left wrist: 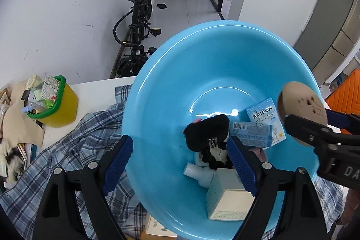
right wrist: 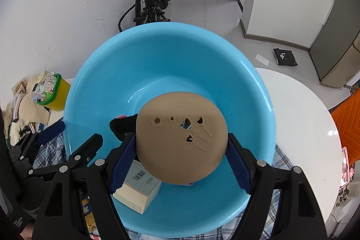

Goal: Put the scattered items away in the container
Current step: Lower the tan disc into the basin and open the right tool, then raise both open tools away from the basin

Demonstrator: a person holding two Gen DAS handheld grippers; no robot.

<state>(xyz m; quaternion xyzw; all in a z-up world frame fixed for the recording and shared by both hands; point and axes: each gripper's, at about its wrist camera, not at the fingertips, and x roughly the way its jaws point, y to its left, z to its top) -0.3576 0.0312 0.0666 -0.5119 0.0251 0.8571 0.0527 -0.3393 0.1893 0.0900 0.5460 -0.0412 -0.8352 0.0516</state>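
White round table [right wrist: 299,114] in tiled room, right gripper [right wrist: 182,147] pinching tan disc [right wrist: 180,138] over blue basin [right wrist: 171,64], left gripper [left wrist: 180,163] spread, its view alone showing RAISON box [left wrist: 264,114].

Both scenes were viewed from above and close in, looking forward and down along each gripper's fingers. The left wrist view was aimed from the left side of the blue basin [left wrist: 157,105], the right wrist view from nearer its middle. The basin [right wrist: 101,73], the bicycle [left wrist: 137,21] and the yellow bin [right wrist: 56,93] were shared.
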